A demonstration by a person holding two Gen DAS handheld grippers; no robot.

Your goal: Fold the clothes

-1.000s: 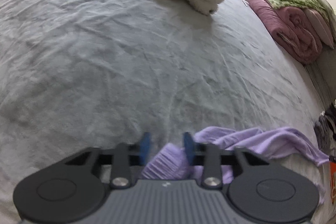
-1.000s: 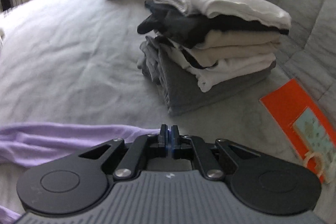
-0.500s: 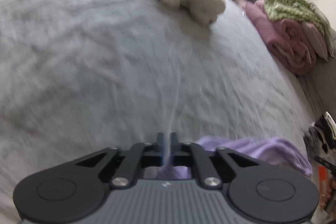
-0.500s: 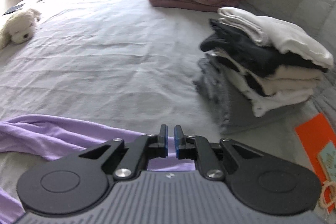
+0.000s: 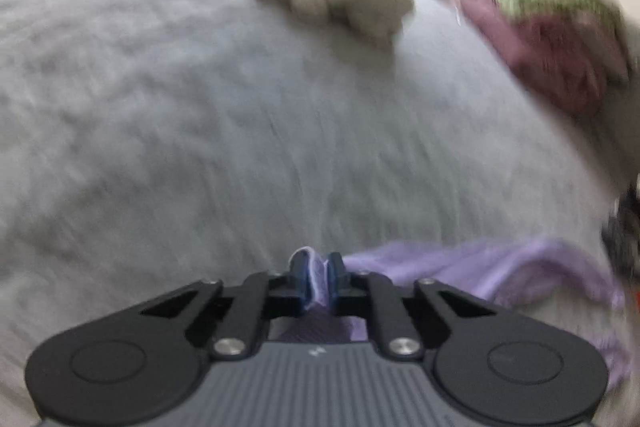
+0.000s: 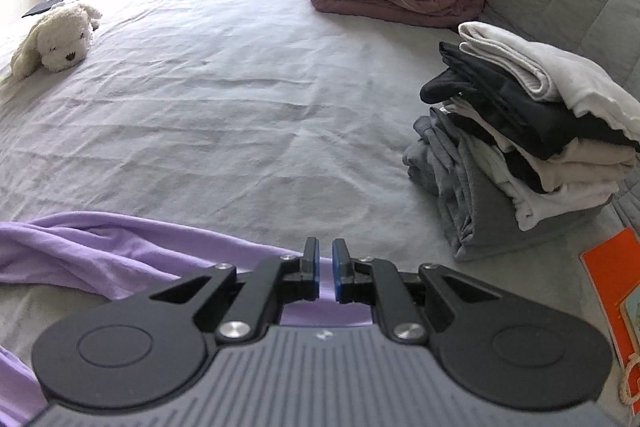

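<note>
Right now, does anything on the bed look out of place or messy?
The purple shirt lies crumpled and unfolded near the front. On the folded stack at the right, the black piece juts out sideways. A stuffed dog and an orange card also lie on the sheet.

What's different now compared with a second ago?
The left hand-held gripper has just closed onto a fold of the purple garment. The right hand-held gripper swung left and opened slightly over it. The folded stack and plush dog stayed put.
</note>
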